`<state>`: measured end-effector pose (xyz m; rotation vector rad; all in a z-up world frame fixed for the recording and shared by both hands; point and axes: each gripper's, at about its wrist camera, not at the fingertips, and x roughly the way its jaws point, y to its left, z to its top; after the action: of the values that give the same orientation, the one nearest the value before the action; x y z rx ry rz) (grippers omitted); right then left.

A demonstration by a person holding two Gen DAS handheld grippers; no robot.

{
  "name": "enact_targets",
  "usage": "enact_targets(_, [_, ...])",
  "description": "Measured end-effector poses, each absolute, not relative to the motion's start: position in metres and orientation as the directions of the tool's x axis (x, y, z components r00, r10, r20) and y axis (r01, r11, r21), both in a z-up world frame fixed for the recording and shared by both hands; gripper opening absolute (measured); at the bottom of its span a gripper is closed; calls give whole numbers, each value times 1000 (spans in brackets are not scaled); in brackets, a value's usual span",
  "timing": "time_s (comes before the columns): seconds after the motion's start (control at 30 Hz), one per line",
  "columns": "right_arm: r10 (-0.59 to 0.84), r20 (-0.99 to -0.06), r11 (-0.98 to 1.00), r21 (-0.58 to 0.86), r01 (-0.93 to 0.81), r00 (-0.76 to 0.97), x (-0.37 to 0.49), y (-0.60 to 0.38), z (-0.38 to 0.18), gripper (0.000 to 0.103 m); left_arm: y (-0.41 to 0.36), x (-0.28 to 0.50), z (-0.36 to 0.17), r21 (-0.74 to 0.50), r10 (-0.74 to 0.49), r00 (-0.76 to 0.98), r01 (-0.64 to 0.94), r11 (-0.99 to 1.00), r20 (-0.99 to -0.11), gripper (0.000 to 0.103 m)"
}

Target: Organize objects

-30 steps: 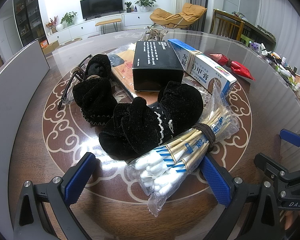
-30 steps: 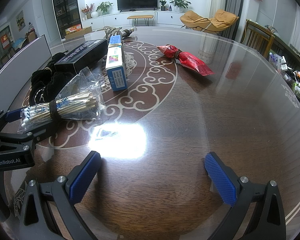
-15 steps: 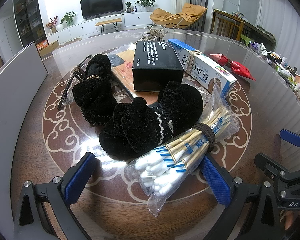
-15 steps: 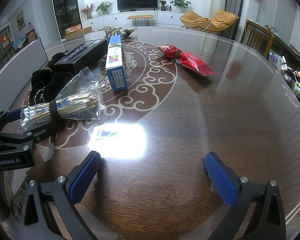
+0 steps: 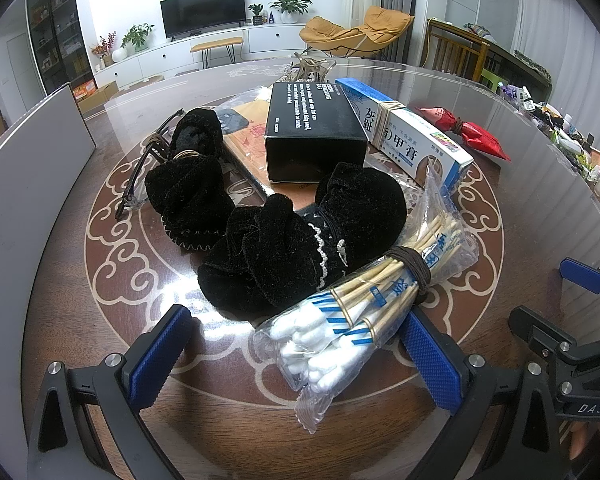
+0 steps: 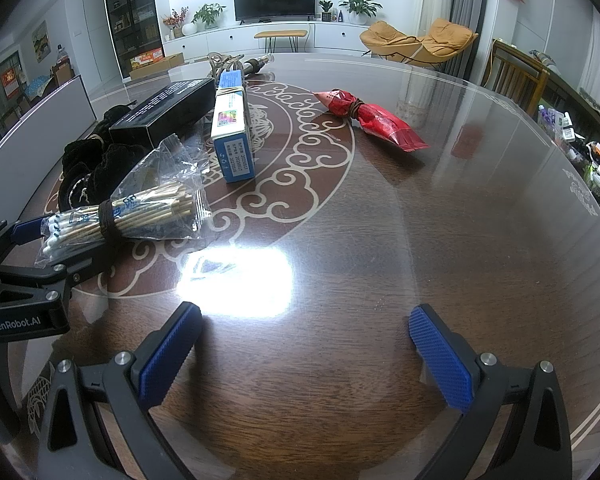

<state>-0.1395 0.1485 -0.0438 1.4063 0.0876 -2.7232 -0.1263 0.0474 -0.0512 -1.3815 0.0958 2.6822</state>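
A clear bag of cotton swabs (image 5: pixel 364 312) tied with a dark band lies between the jaws of my left gripper (image 5: pixel 296 356), which is open; its right pad sits under or beside the bag. The bag also shows in the right wrist view (image 6: pixel 120 216). Behind it lie two black velvet pouches (image 5: pixel 300 240) (image 5: pixel 188 188), a black box (image 5: pixel 312 132), a blue and white box (image 5: pixel 412 136) and a red packet (image 5: pixel 472 136). My right gripper (image 6: pixel 304 356) is open and empty over bare table.
The round wooden table (image 6: pixel 420 220) has a glass top with a bright glare patch (image 6: pixel 236 280). Glasses (image 5: pixel 140 176) lie left of the pouches. A grey panel (image 5: pixel 24 168) stands at the left. Small bottles crowd the right edge (image 6: pixel 596 168).
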Motion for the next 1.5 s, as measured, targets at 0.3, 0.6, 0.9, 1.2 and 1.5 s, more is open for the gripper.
enact_targets(0.3, [-40, -815, -996, -16, 92, -577, -140, 149, -44, 103, 47, -125, -50, 0, 89, -557, -158, -987, -826, 103])
enact_targets(0.6, [-40, -819, -996, -14, 89, -572, -139, 148, -43, 103, 10, -30, -48, 2, 118, -510, -227, -974, -852, 103])
enact_targets(0.9, [-288, -797, -954, 288, 84, -532, -172, 81, 6, 103, -2, -3, -49, 2, 85, -554, -155, -988, -828, 103])
enact_targets(1.2, [-119, -864, -978, 19, 206, -488, -158, 64, -31, 100, -20, 14, -47, -10, 84, -540, -139, -990, -837, 103])
enact_targets(1.5, [-162, -862, -983, 99, 155, -480, -114, 126, -33, 100, 18, -69, 3, -64, 252, -630, -305, -950, -735, 103])
